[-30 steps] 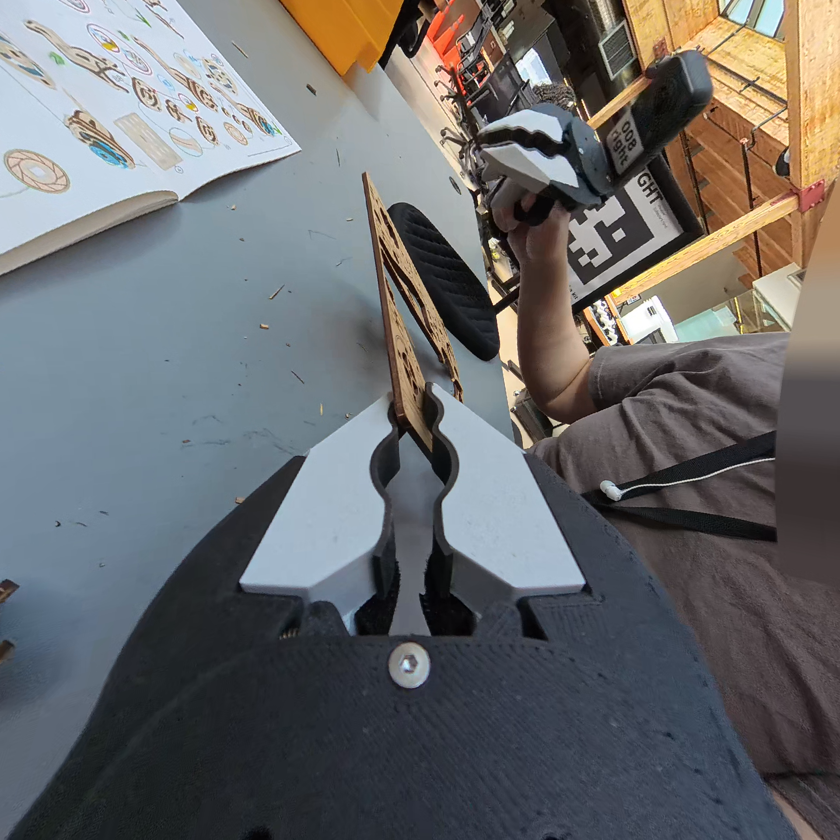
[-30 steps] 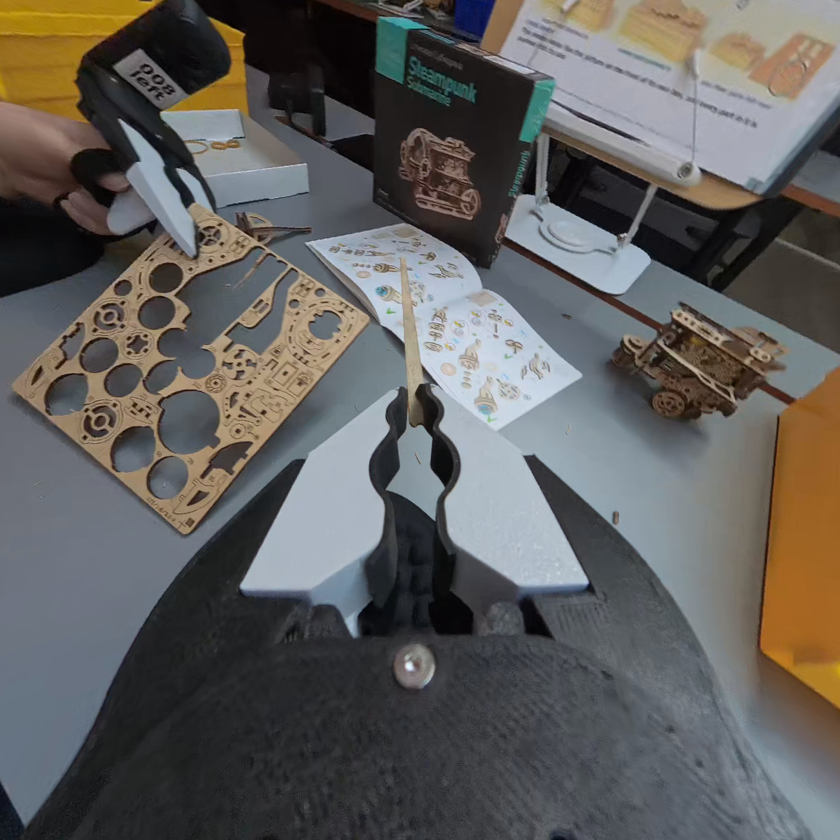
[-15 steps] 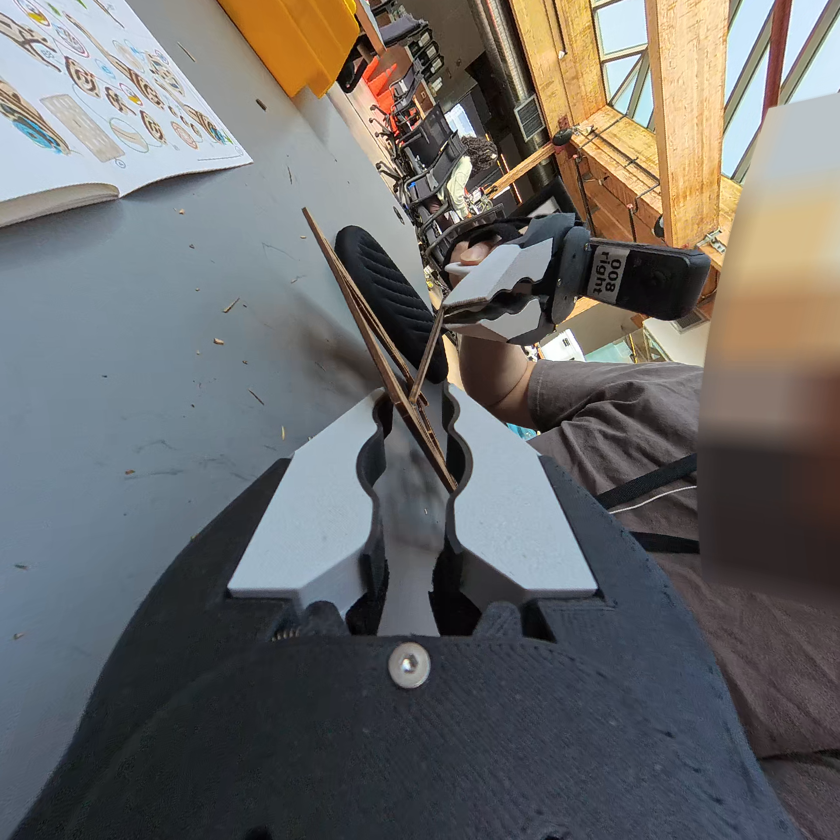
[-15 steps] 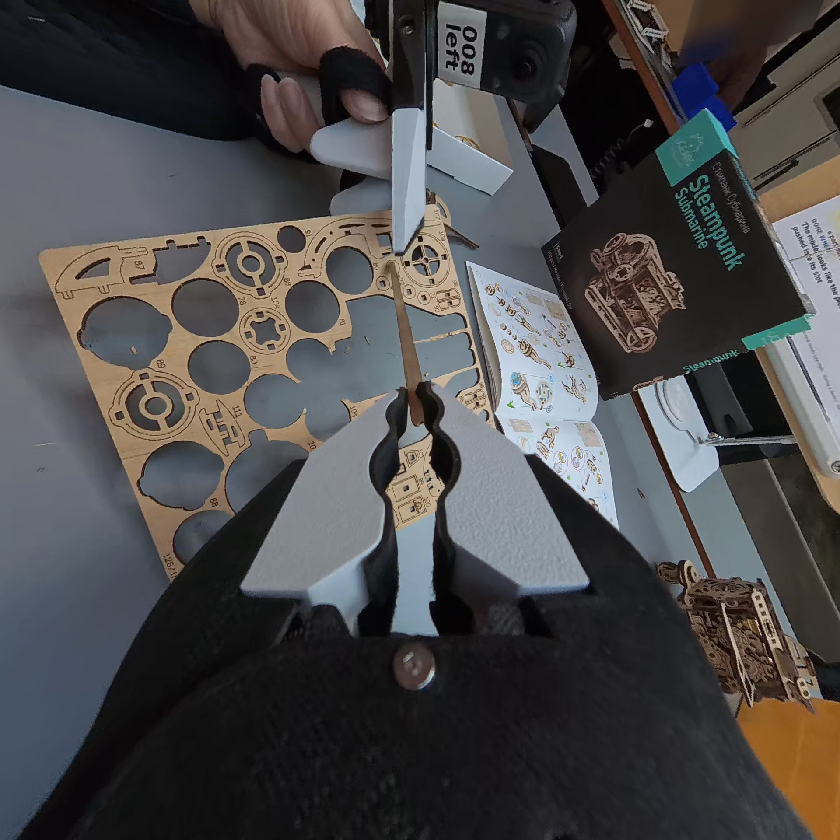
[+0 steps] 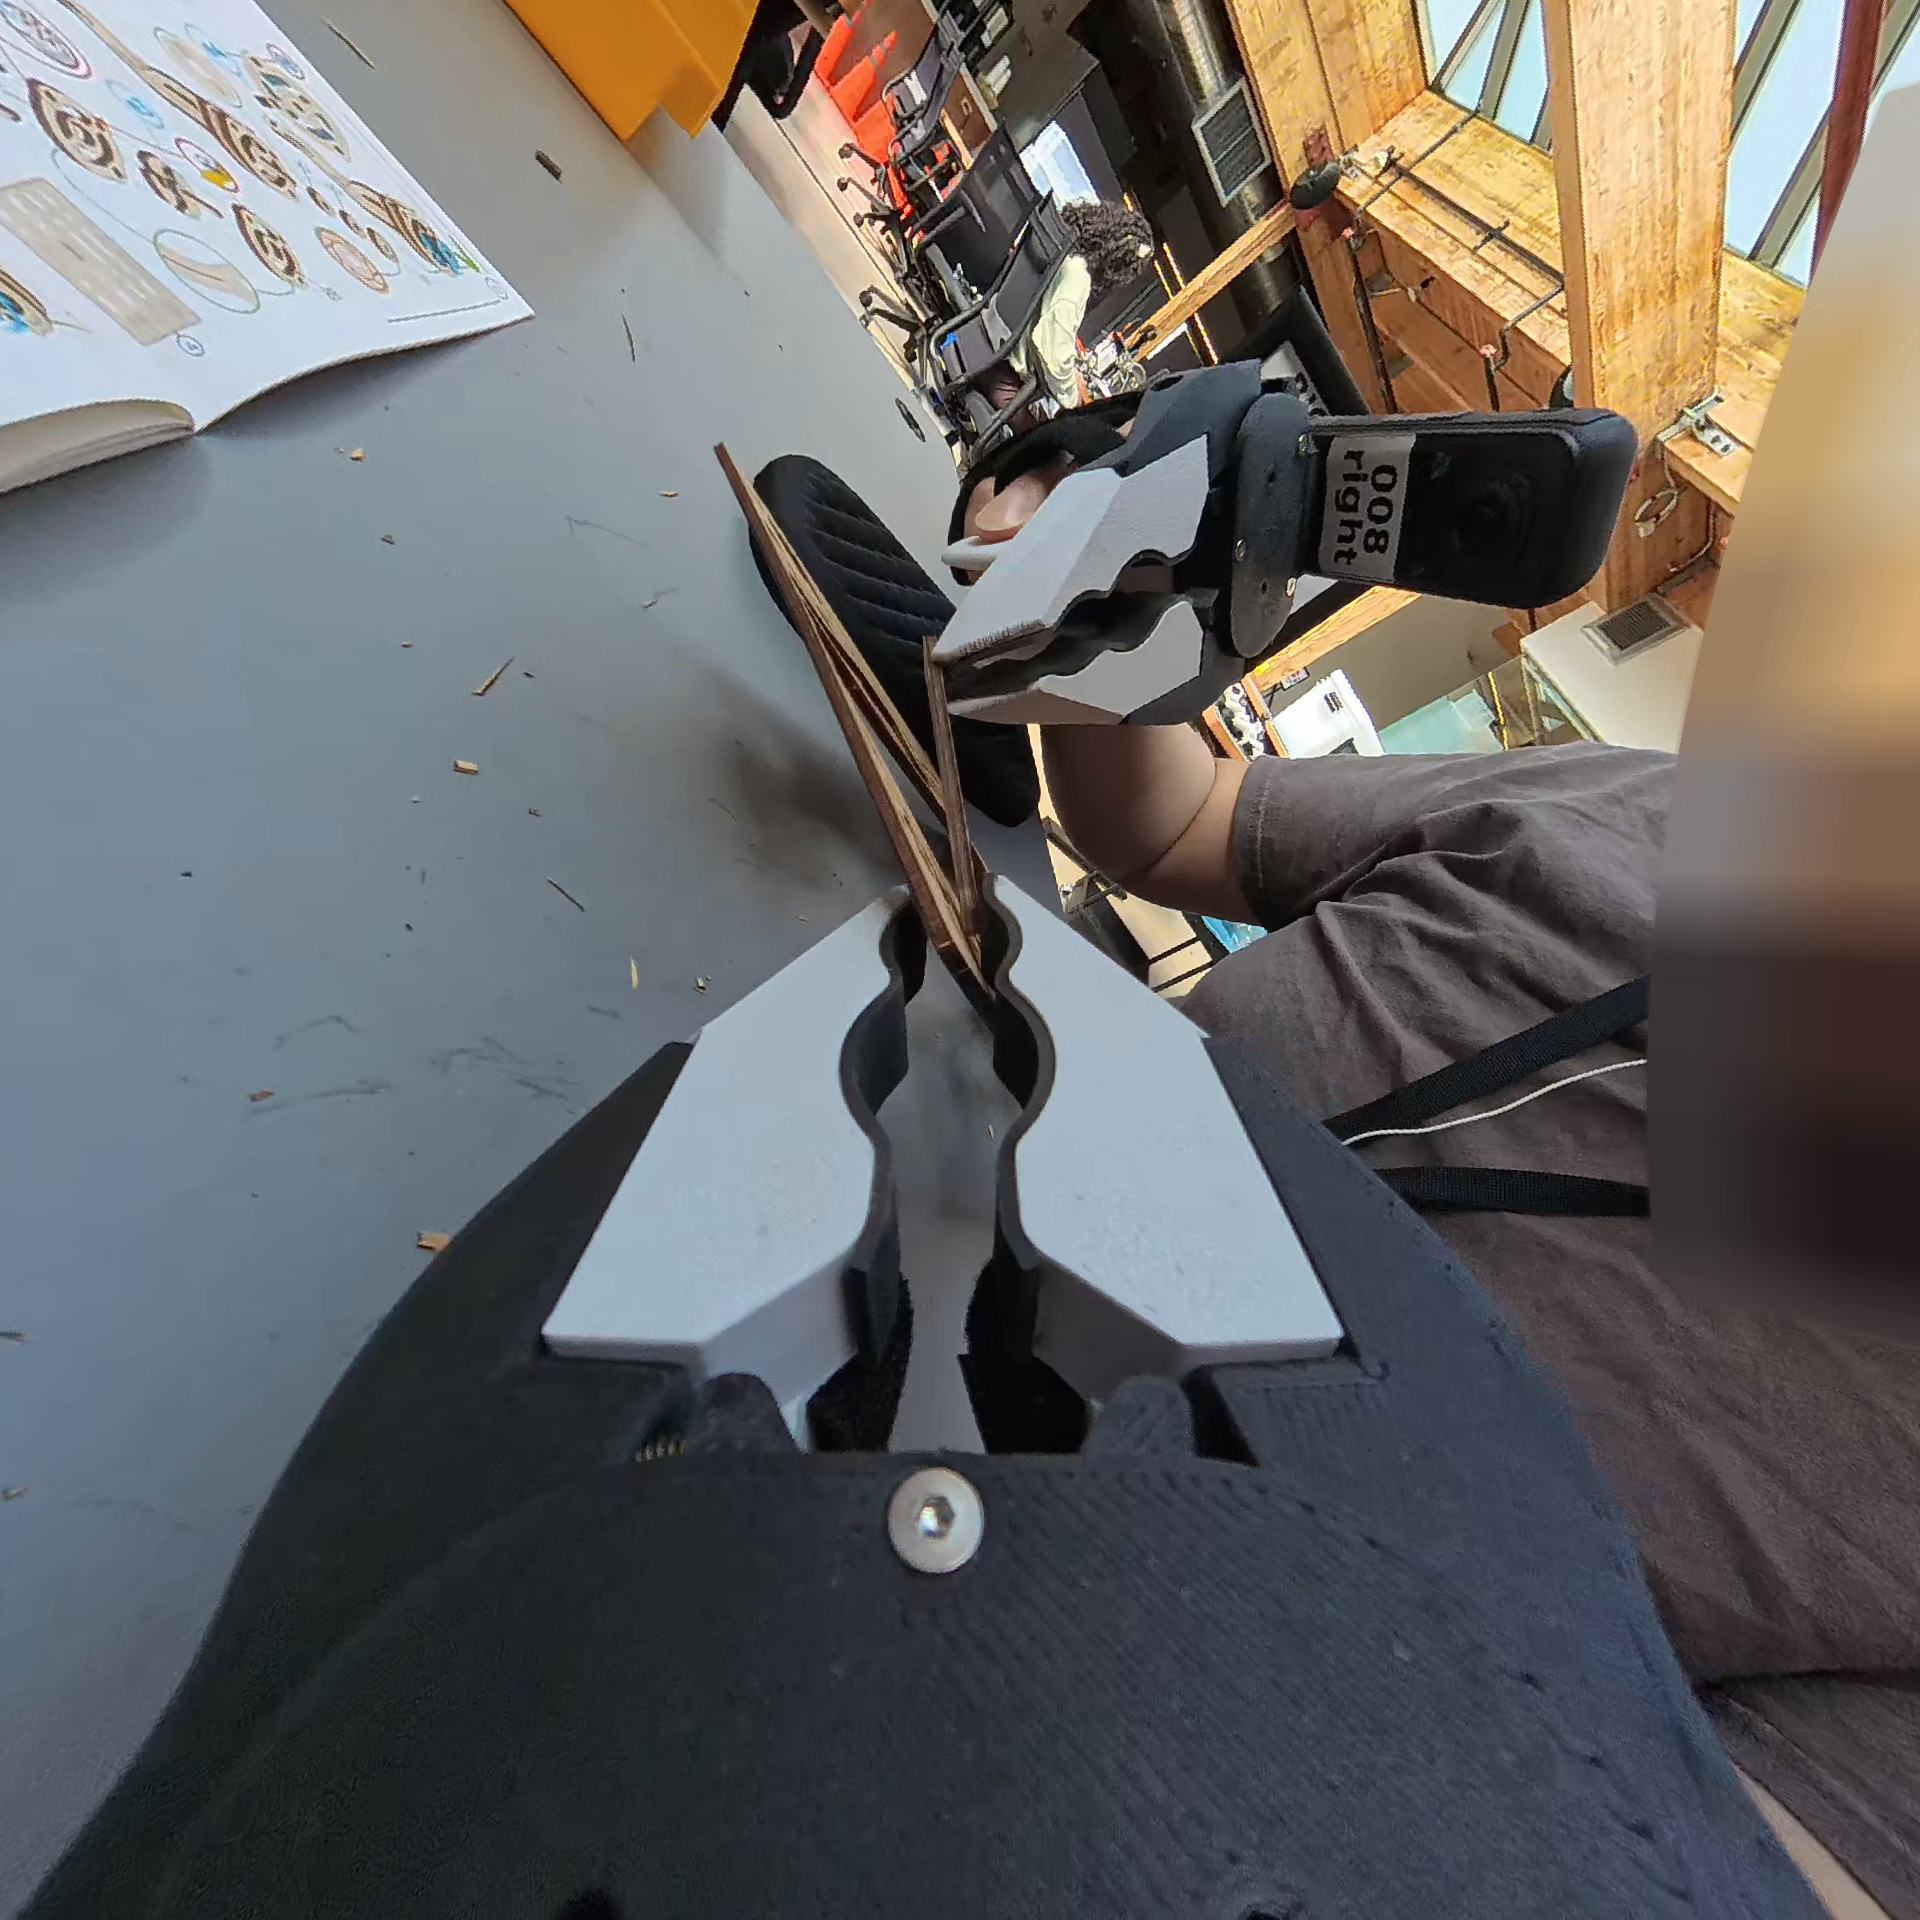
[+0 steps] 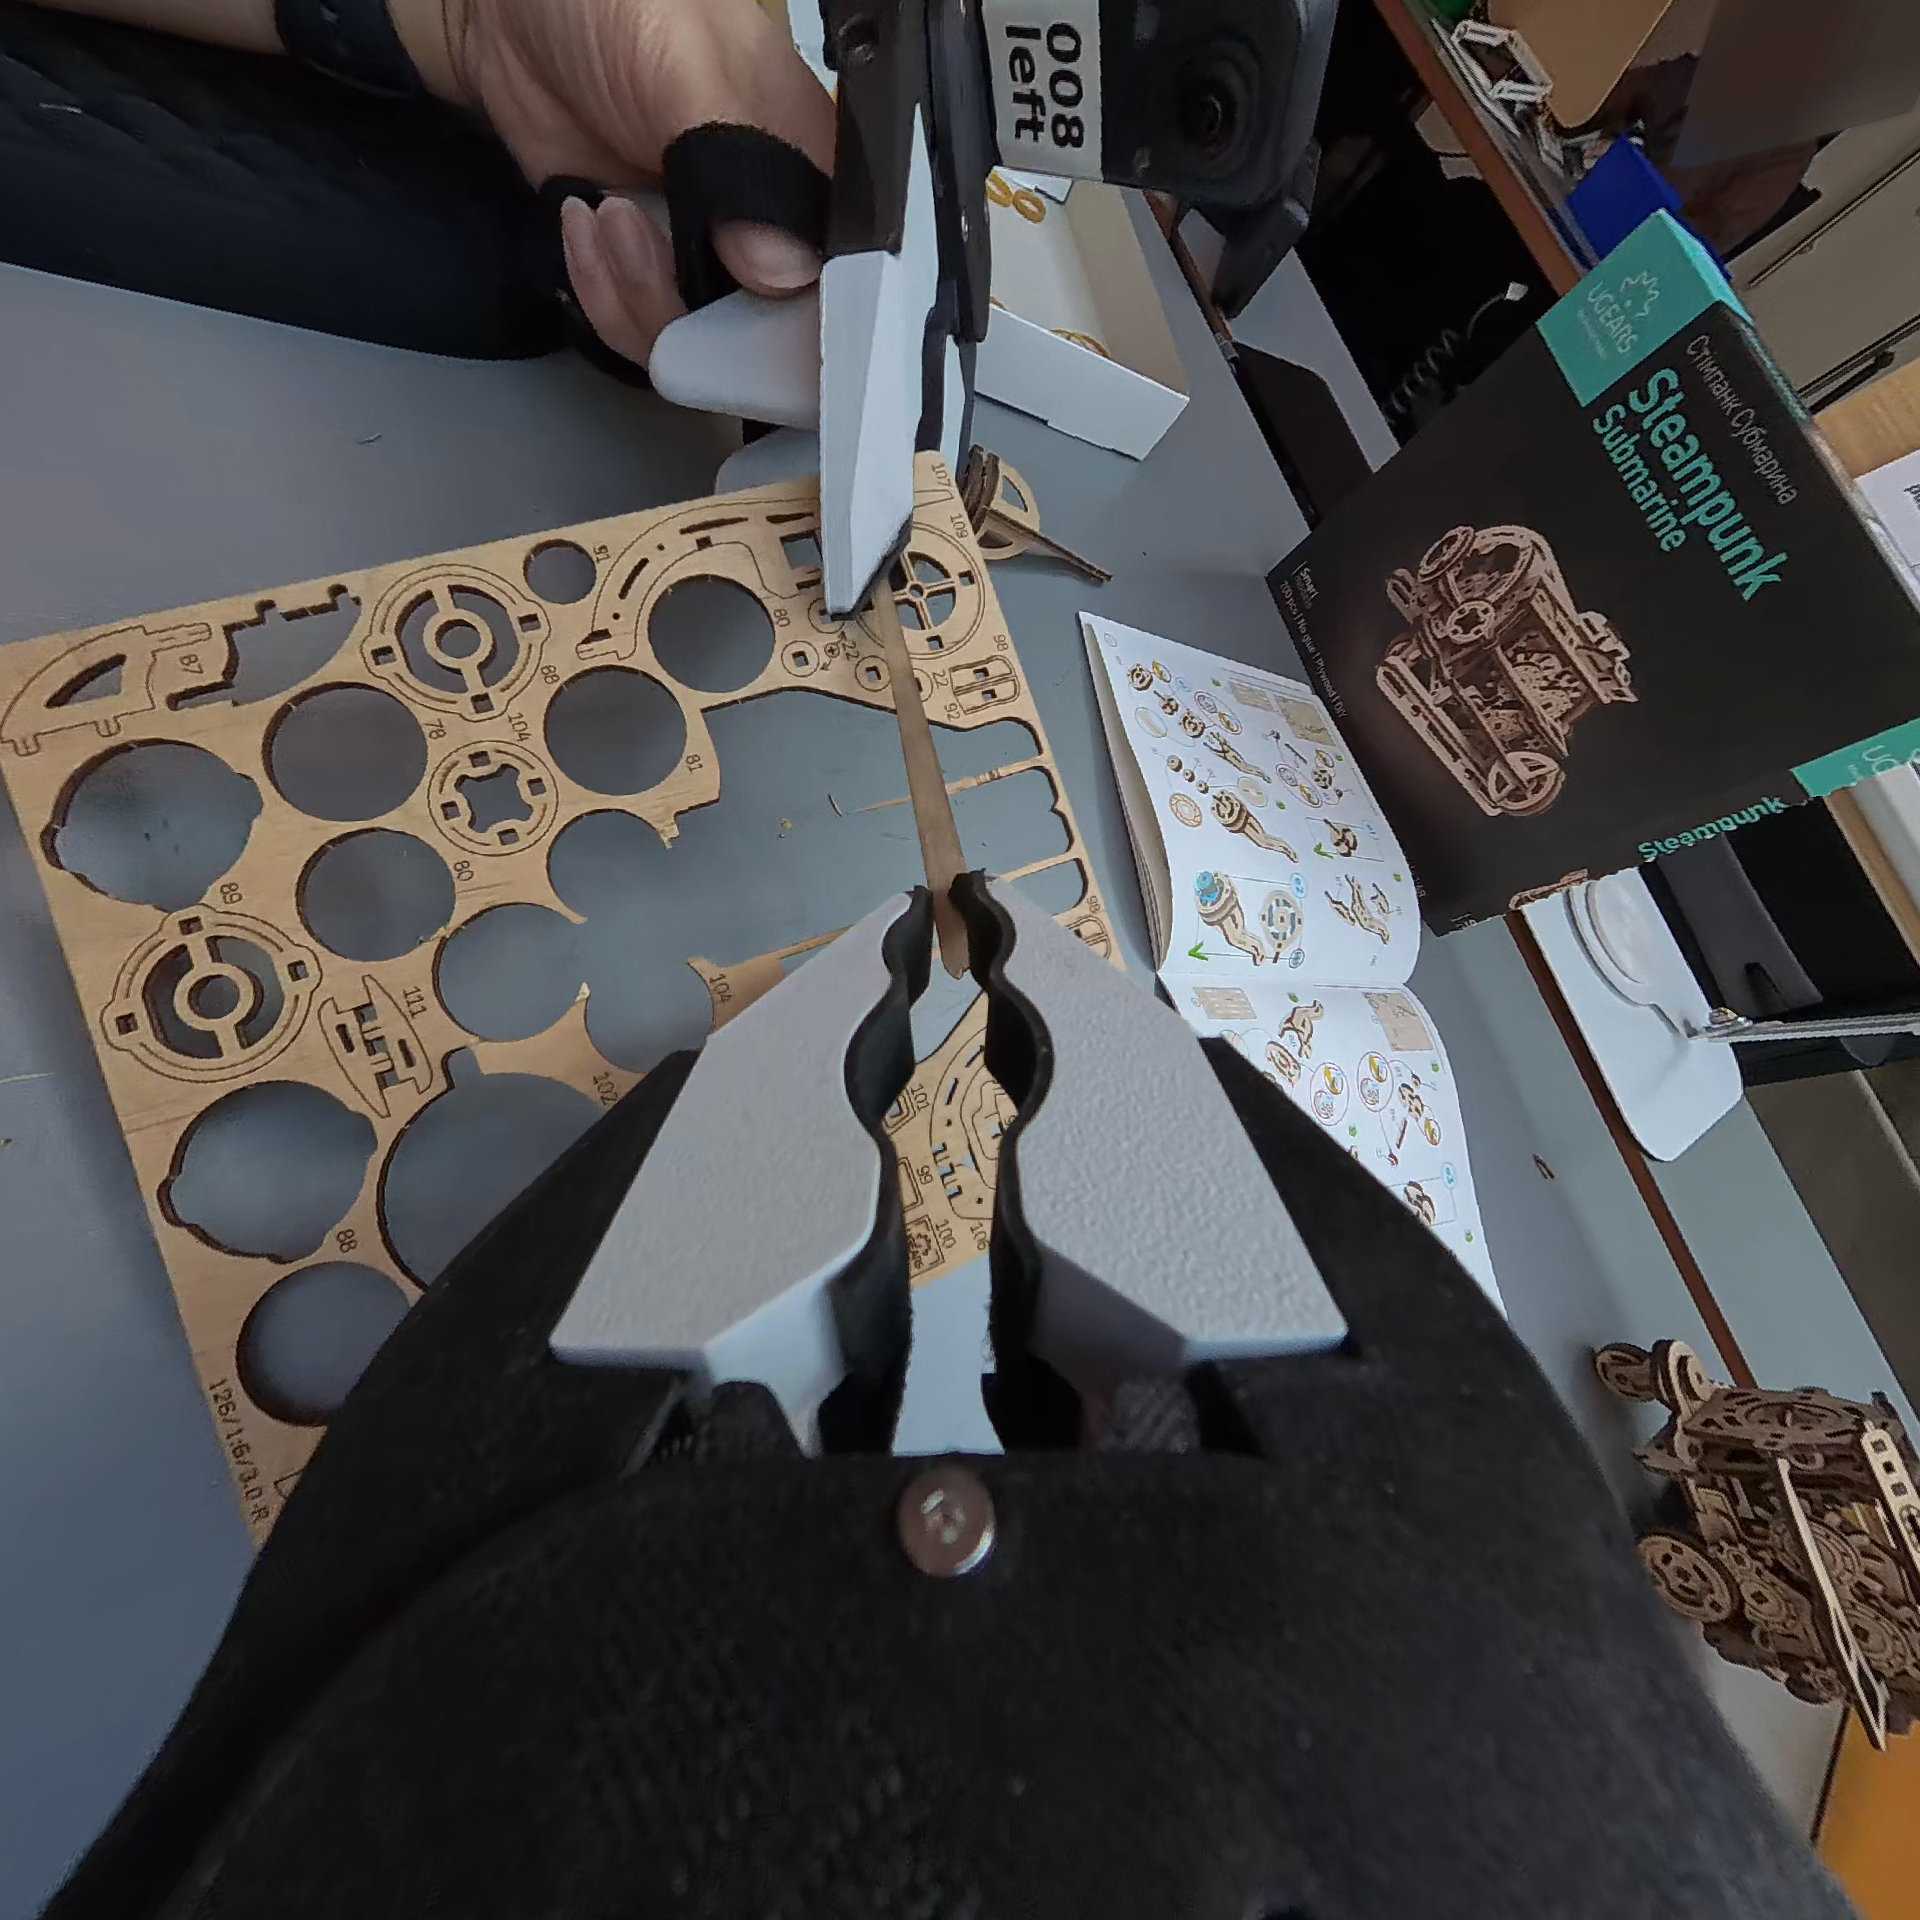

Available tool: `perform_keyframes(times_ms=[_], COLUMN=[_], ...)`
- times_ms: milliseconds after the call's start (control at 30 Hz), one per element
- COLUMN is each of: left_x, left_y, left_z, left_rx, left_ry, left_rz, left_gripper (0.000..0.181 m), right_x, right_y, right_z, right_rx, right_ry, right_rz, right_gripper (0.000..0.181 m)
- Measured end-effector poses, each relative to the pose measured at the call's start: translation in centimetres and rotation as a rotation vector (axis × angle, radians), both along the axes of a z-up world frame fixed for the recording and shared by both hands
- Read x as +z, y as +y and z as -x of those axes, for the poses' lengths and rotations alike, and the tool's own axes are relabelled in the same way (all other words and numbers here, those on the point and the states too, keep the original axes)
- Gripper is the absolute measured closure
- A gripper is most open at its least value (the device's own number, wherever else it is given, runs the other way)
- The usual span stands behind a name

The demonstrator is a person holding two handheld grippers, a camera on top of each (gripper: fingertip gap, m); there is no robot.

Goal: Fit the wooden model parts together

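Note:
A laser-cut plywood sheet with many cut-out holes lies over the grey table. My left gripper is shut on one edge of the sheet, seen edge-on there. It also shows in the right wrist view, at the sheet's far edge. My right gripper is shut on a thin wooden stick. The stick's far end reaches the sheet right at the left fingertips. In the left wrist view the right gripper comes in from the right, with the stick slanting down to my jaws.
An open instruction booklet and a black model box are at the right. A built wooden model stands at the lower right. A white box lies behind the sheet. A yellow bin and the person's torso are close. One gripper's finger ends stand about 6 cm off the other's.
The right gripper has swung over with the stick until its end meets the sheet at the left fingertips. The left gripper has tilted the sheet's edge up toward it.

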State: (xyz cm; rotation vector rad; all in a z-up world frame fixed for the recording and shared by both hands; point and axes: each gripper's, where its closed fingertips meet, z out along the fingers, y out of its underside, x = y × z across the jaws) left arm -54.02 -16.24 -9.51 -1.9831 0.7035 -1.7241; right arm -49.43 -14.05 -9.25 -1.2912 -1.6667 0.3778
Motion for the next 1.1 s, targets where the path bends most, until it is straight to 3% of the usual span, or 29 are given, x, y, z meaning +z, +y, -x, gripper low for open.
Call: perform_keyframes(times_ms=[267,333,400,500,567,600,667,767,833,1100], left_x=[-0.1,0.1,0.2,0.4,0.7,0.8,0.8,0.9,1.1,1.0], left_y=[0.0,0.0,0.1,0.3,0.2,0.2,0.2,0.0,-0.1,-0.3], left_z=[-0.1,-0.1,0.1,0.3,0.3,0.2,0.2,0.0,-0.1,-0.1], left_rx=[-0.003,-0.002,0.008,0.019,0.015,0.015,0.011,0.004,-0.003,-0.012], left_ry=[0.019,0.016,0.018,0.015,-0.001,-0.001,-0.004,-0.005,-0.008,0.002], left_rz=[-0.026,-0.047,-0.065,-0.081,-0.092,-0.098,-0.101,-0.112,-0.116,-0.123], left_gripper=[0.176,0.176,0.176,0.176,0.176,0.176,0.176,0.176,0.176,0.176], right_x=[0.3,1.1,2.2,3.7,3.6,3.6,4.6,3.1,1.0,0.9], right_y=[0.4,0.5,-0.2,-4.6,-4.1,-3.3,-2.3,-1.0,-0.5,-0.6], right_z=[0.0,0.0,-0.2,1.0,1.0,0.6,0.1,0.2,0.6,1.3], right_rx=[-0.002,-0.061,-0.141,-0.066,-0.104,-0.110,-0.045,0.040,0.069,0.111], right_ry=[0.062,0.128,0.215,0.380,0.434,0.439,0.417,0.179,0.031,0.087], right_rz=[0.017,0.081,0.270,0.826,0.983,0.913,0.582,0.134,0.062,0.139], right_gripper=[0.174,0.149,0.152,0.158,0.158,0.161,0.165,0.162,0.156,0.173])
